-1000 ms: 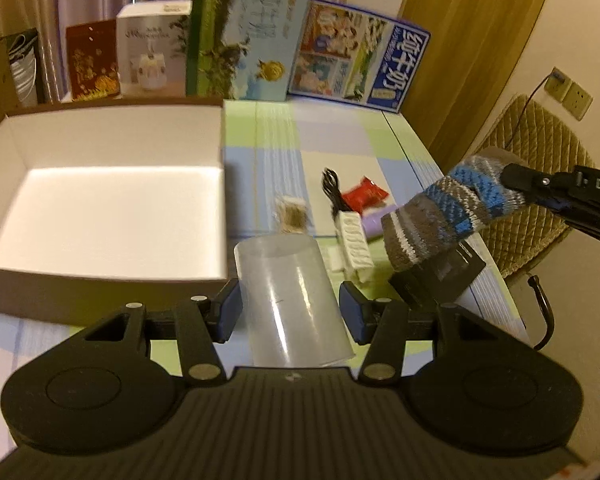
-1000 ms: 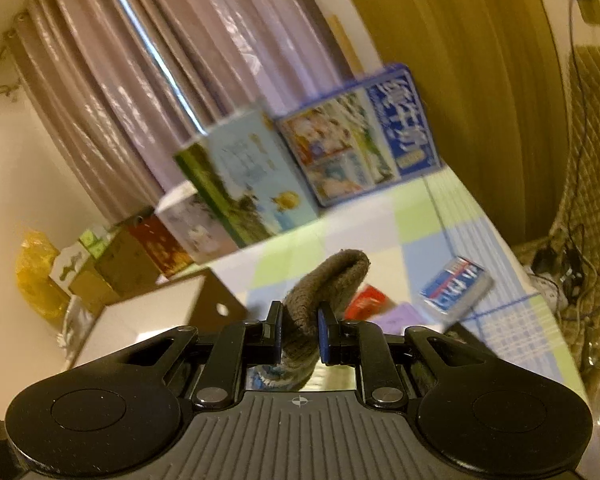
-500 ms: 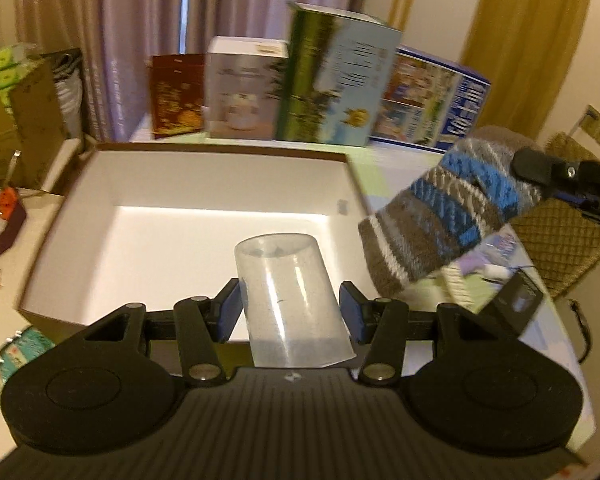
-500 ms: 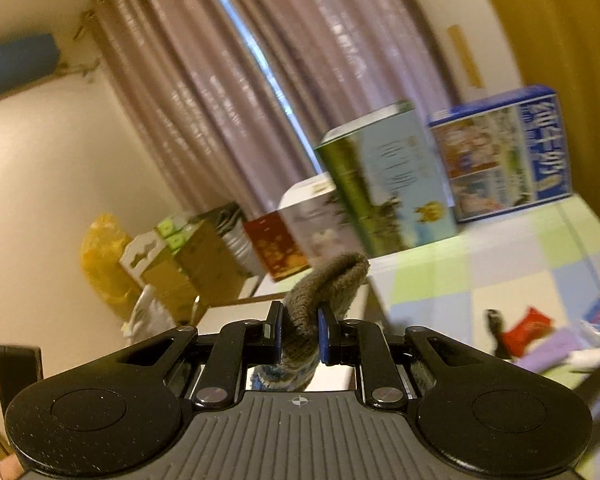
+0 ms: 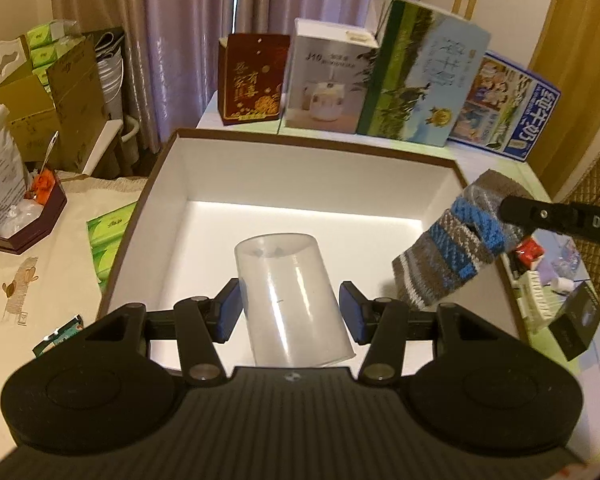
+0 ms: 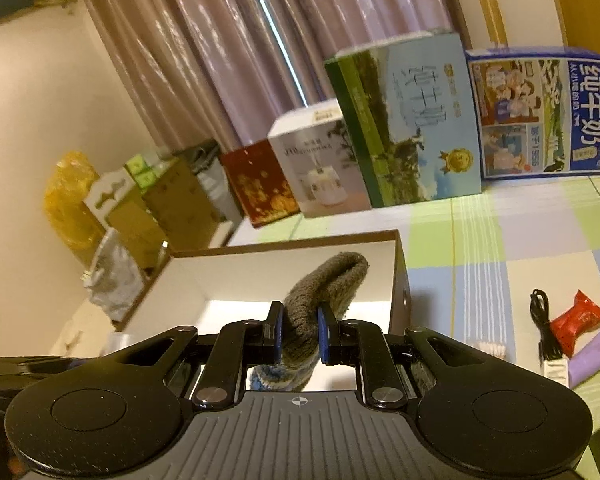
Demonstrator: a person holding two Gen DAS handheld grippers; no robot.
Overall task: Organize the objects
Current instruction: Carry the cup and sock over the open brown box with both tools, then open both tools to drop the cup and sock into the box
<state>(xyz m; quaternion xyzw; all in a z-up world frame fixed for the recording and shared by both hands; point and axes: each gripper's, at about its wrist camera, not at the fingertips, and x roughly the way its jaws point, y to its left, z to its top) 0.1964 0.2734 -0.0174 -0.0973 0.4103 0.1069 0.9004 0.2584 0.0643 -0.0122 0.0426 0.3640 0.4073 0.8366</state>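
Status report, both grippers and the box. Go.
Left gripper shut on cup, over open box. Right gripper shut on sock, at box's right wall. Box interior bare, nothing in the way.

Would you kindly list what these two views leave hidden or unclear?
- Left wrist: the plastic cup's mouth, behind the tongs' body.
- Right wrist: the sock's striped end, hidden below the tongs.
- Right wrist: the box floor's near part, behind the tongs.
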